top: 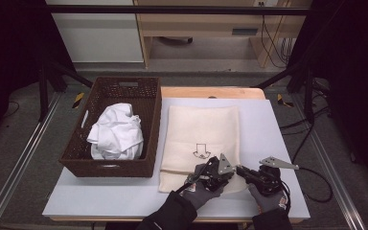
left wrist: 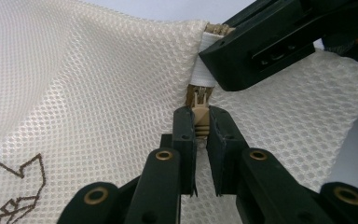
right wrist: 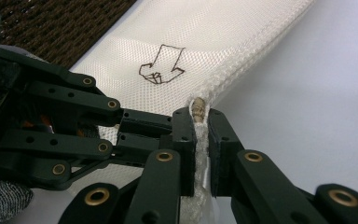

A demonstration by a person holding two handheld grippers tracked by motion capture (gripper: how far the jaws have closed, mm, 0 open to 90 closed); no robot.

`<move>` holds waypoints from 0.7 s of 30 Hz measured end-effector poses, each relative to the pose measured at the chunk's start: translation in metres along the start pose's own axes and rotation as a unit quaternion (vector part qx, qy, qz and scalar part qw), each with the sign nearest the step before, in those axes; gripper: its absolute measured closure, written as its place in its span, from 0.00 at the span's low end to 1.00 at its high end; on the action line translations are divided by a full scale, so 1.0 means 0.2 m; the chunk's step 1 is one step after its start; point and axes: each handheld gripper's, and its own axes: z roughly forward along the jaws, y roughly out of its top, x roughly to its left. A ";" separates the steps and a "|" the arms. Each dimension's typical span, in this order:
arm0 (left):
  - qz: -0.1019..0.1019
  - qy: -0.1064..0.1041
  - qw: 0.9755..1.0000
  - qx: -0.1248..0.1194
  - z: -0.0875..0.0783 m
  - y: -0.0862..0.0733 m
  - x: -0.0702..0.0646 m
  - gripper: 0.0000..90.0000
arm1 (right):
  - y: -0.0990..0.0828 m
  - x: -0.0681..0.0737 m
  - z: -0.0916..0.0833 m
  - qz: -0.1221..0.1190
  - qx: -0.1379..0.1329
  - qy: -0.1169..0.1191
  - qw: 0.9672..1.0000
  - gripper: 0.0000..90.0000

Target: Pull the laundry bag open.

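A cream mesh bag [top: 201,127] with a drawn arrow [right wrist: 161,65] lies flat on the table, its near edge under both grippers. My left gripper [left wrist: 201,122] is shut on the tan zipper pull [left wrist: 201,115] at the bag's edge. From the right, my right gripper [right wrist: 200,119] is shut on the bag's edge at the zipper end [right wrist: 198,107]. The right gripper [left wrist: 261,46] clamps a white tab [left wrist: 204,65] just beyond the pull. In the high view the left gripper [top: 230,173] and right gripper [top: 243,170] meet tip to tip at the bag's near right corner.
A dark wicker basket [top: 110,168] stands left of the bag, holding a crumpled white cloth [top: 116,132]. The white table sheet [top: 268,124] lies bare to the right of the bag and along the front edge. Metal frame rails run along both sides.
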 end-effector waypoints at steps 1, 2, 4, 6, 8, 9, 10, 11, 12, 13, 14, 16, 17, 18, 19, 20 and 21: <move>-0.001 0.000 1.000 0.000 0.00 0.00 0.00 0.90 | 0.00 0.00 0.00 0.000 0.000 -0.001 1.000 0.93; -0.001 0.000 1.000 -0.002 0.00 0.00 0.00 0.90 | 0.00 0.00 0.00 0.001 0.002 -0.002 1.000 0.93; 0.000 0.002 1.000 0.001 0.00 0.00 0.00 0.90 | 0.00 0.00 -0.01 0.002 -0.002 -0.003 1.000 0.93; -0.001 0.002 1.000 0.001 -0.01 0.00 0.00 0.90 | 0.00 0.00 -0.01 0.003 -0.004 -0.005 1.000 0.93; -0.004 0.001 1.000 0.000 -0.01 0.00 0.00 0.90 | 0.00 0.00 -0.01 0.003 -0.006 -0.005 1.000 0.93; -0.003 0.001 1.000 0.001 -0.02 0.00 0.00 0.90 | 0.00 0.00 -0.01 0.002 -0.005 -0.005 1.000 0.93; -0.003 0.002 1.000 0.004 -0.02 0.00 0.00 0.90 | 0.00 0.00 -0.01 0.002 -0.006 -0.005 1.000 0.93; -0.002 0.003 1.000 0.007 -0.02 0.00 0.00 0.90 | 0.00 0.00 -0.01 0.002 -0.007 -0.006 1.000 0.93; 0.000 0.003 1.000 0.010 -0.02 -0.01 0.00 0.90 | 0.00 0.00 -0.01 0.001 -0.007 -0.008 1.000 0.93; -0.001 0.003 1.000 0.010 -0.02 -0.01 0.01 0.90 | 0.00 0.00 -0.01 0.002 -0.009 -0.010 1.000 0.93; -0.001 0.001 1.000 0.013 -0.02 -0.01 0.01 0.90 | 0.00 0.00 -0.02 0.003 -0.010 -0.011 1.000 0.93; -0.003 -0.001 1.000 0.012 -0.03 -0.02 0.01 0.90 | 0.00 -0.01 -0.02 0.006 -0.014 -0.012 1.000 0.93; -0.003 -0.001 1.000 0.011 -0.03 -0.02 0.02 0.90 | 0.00 -0.01 -0.02 0.007 -0.014 -0.012 1.000 0.93; -0.002 -0.001 1.000 0.012 -0.03 -0.02 0.02 0.90 | 0.00 -0.01 -0.02 0.006 -0.014 -0.011 1.000 0.93; -0.001 0.001 1.000 0.015 -0.03 -0.02 0.01 0.90 | 0.00 -0.01 -0.02 0.006 -0.015 -0.012 1.000 0.93; -0.001 0.002 1.000 0.014 -0.03 -0.03 0.01 0.90 | 0.00 -0.01 -0.02 0.003 -0.016 -0.014 1.000 0.93; -0.001 0.002 1.000 0.017 -0.03 -0.03 0.02 0.90 | 0.00 -0.01 -0.02 0.004 -0.016 -0.015 1.000 0.93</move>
